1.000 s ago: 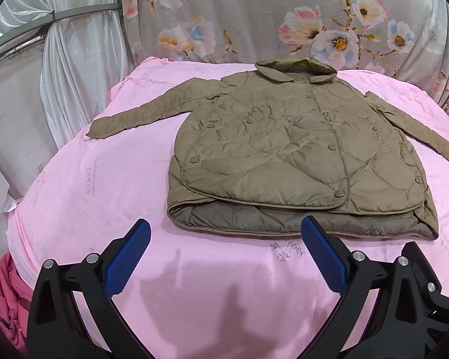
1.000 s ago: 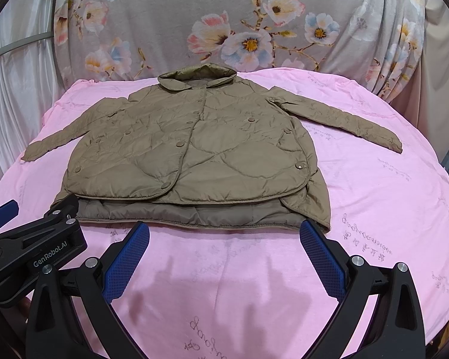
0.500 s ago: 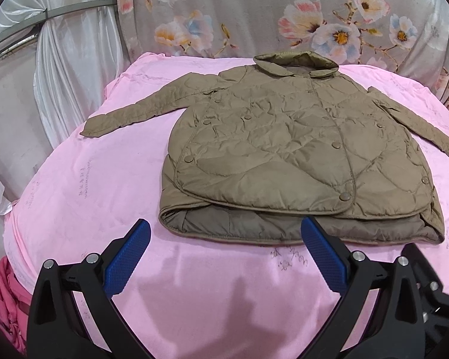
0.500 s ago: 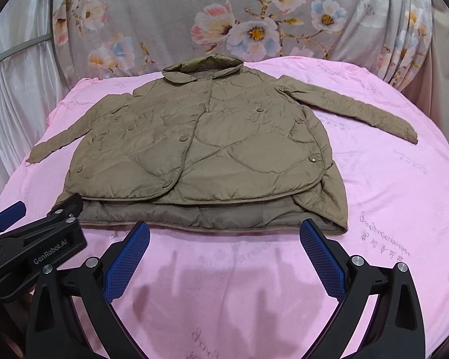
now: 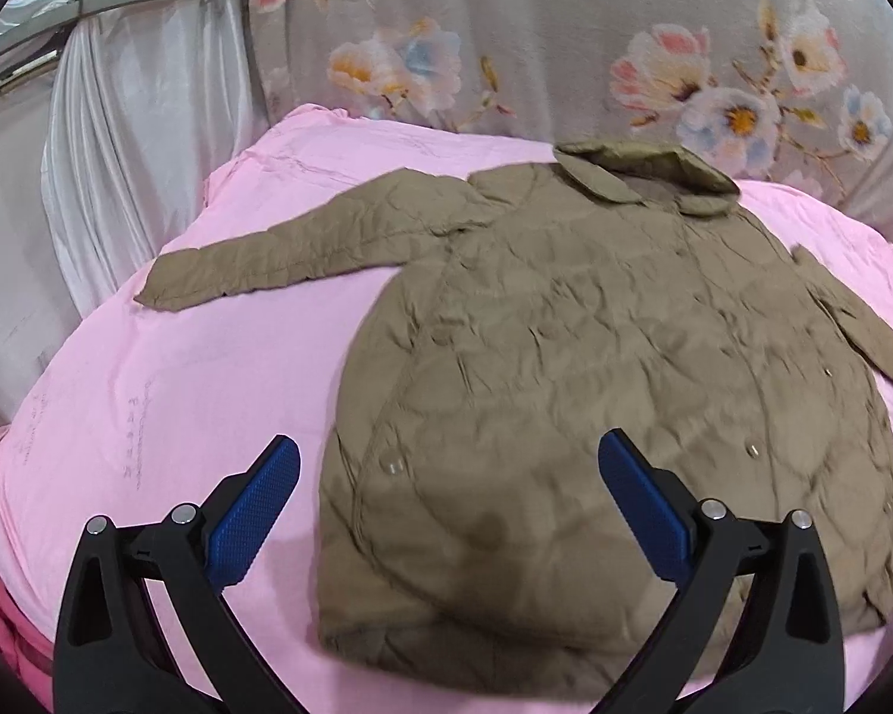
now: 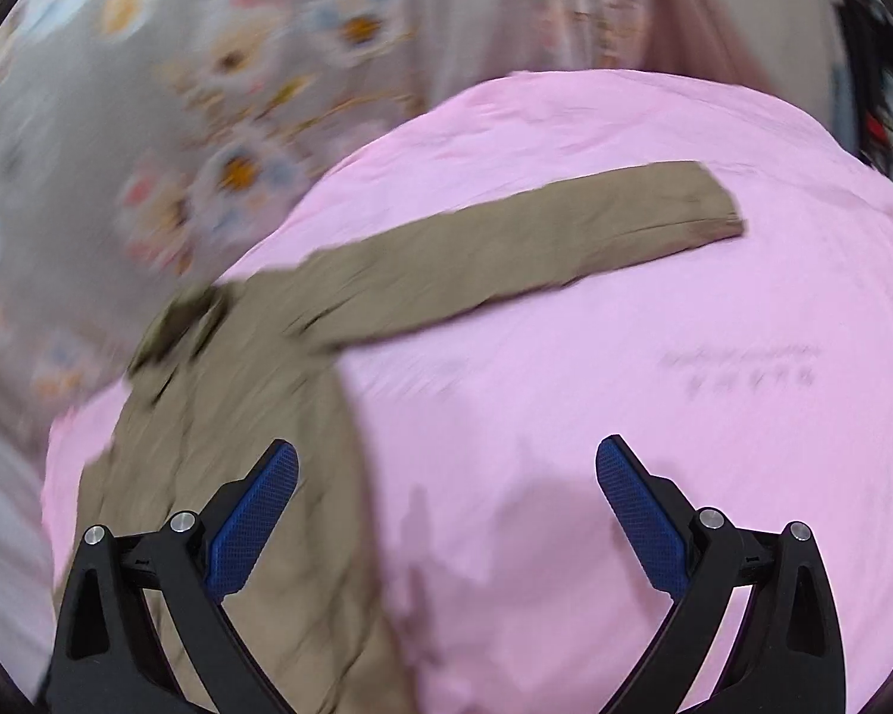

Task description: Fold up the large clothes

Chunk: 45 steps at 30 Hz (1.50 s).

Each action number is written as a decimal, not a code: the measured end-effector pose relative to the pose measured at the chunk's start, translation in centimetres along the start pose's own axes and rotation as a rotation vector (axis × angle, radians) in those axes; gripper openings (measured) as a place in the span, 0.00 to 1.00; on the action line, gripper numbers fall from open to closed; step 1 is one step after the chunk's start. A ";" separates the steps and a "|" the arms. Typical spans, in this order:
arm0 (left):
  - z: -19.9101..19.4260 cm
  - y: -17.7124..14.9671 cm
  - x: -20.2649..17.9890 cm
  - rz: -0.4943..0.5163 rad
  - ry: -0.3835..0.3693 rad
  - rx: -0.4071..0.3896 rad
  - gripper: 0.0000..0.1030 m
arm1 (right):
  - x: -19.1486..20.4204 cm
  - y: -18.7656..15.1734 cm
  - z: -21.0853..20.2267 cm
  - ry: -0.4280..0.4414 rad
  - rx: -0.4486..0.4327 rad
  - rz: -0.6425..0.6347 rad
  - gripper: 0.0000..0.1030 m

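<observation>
Left wrist view: your left tongs (image 5: 446, 485) spread wide, holding nothing, over lower part of brown quilted jacket (image 5: 595, 387) lying flat on pink sheet (image 5: 178, 404); collar, snaps, one sleeve visible. Right wrist view, blurred: your right tongs (image 6: 446, 491) also spread, empty; only here other sleeve (image 6: 506, 262) shows full length.

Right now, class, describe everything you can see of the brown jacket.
The brown jacket is quilted, puffy-looking fabric with a collar and small metal snaps. It lies flat, front up, on the pink sheet, both sleeves spread outward; the right wrist view shows one sleeve stretched straight. Neither hand-held gripper touches it.
</observation>
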State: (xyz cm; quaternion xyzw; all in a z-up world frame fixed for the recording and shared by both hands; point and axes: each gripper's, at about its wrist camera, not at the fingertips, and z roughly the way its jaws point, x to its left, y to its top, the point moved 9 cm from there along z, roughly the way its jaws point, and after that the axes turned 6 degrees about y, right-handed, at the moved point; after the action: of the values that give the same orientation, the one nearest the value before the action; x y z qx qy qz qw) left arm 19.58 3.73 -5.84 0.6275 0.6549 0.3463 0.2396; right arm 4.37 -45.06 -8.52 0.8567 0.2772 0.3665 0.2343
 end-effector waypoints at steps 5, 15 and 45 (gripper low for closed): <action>2.8 1.7 0.4 -0.003 0.048 0.002 0.95 | -7.3 5.5 4.3 -0.118 -0.049 0.136 0.95; 7.4 2.6 0.7 0.040 0.161 0.032 0.95 | -12.1 10.9 8.9 -0.156 -0.107 0.221 0.66; 10.5 1.8 0.9 -0.006 0.039 0.115 0.95 | 43.1 -8.6 10.0 0.595 0.130 -0.743 0.47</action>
State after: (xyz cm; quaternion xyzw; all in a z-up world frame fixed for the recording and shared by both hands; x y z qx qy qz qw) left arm 28.50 6.13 -11.13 0.6314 0.6801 0.3197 0.1914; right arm 34.20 -12.87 1.56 0.5703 0.6421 0.4692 0.2060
